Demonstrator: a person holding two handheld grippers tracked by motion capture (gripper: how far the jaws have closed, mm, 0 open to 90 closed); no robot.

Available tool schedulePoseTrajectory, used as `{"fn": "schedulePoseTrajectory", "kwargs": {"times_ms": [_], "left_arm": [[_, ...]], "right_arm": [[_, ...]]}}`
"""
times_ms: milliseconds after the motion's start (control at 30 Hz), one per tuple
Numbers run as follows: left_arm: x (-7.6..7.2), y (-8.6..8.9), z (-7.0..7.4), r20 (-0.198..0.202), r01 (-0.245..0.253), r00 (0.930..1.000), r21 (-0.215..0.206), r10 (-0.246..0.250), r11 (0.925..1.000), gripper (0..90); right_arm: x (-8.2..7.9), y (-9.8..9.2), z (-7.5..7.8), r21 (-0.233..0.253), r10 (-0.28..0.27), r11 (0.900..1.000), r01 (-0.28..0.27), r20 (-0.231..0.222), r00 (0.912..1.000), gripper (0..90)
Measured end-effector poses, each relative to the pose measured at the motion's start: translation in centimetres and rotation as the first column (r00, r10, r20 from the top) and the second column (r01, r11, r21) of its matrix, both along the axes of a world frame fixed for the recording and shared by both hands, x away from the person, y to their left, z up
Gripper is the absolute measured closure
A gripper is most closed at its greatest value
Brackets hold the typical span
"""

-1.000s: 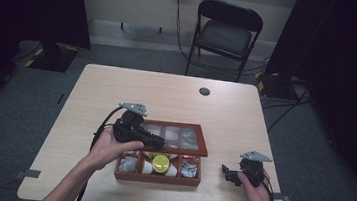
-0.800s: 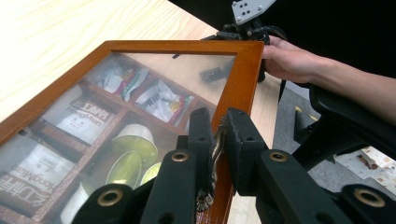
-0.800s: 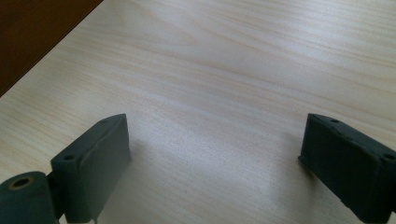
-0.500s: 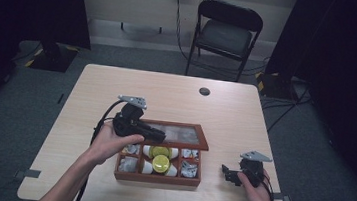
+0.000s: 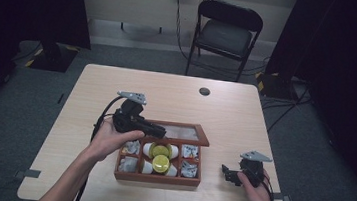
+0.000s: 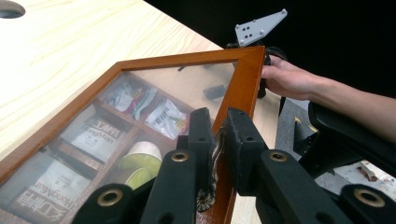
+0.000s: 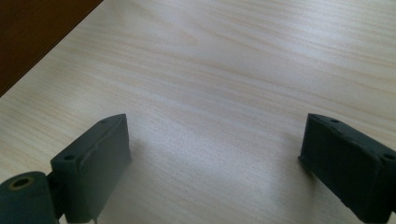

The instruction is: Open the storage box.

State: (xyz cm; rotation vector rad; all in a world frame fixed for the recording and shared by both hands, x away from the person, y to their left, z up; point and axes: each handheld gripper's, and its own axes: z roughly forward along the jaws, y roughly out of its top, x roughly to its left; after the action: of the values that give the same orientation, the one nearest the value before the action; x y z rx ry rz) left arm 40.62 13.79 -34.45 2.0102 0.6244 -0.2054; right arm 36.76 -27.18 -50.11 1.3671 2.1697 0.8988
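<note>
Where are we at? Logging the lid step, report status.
Left gripper shut on box lid, lid half raised. Right gripper open, resting on table. Nothing in the way.

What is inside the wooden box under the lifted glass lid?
Inside the wooden box are tea packets, foil sachets and yellow-topped cups. The lid, pinched by the left hand-held gripper, covers the back compartments in the high view.

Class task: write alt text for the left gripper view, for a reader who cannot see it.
The left gripper has its black jaws shut on the front edge of a wooden box's glass-paned lid, raised at a slant. Through the pane show tea packets in compartments; beyond, a hand rests at the table edge.
</note>
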Motion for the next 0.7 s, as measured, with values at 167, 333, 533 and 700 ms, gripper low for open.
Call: {"fn": "schedulePoseTrajectory", "kwargs": {"times_ms": [167, 333, 533, 700], "left_arm": [[0.1, 0.0, 0.3, 0.016, 0.0, 0.9999, 0.001, 0.0, 1.0, 81.1], [0.4, 0.0, 0.5, 0.019, -0.014, 0.9997, -0.008, 0.014, 0.9999, 81.2], [0.7, 0.1, 0.9, 0.028, -0.017, 0.9995, -0.012, 0.018, 0.9998, 81.2], [0.9, 0.1, 1.1, 0.035, -0.017, 0.9992, -0.009, 0.018, 0.9998, 81.3]], "right_arm": [[0.0, 0.0, 0.0, 0.0, 0.0, 1.0, 0.0, 0.0, 1.0, 7.3], [0.0, 0.0, 0.0, 0.0, 0.0, 1.0, 0.0, 0.0, 1.0, 7.3], [0.0, 0.0, 0.0, 0.0, 0.0, 1.0, 0.0, -0.001, 1.0, 7.2], [0.0, 0.0, 0.0, 0.002, -0.001, 1.0, 0.001, -0.001, 1.0, 7.2]]}}
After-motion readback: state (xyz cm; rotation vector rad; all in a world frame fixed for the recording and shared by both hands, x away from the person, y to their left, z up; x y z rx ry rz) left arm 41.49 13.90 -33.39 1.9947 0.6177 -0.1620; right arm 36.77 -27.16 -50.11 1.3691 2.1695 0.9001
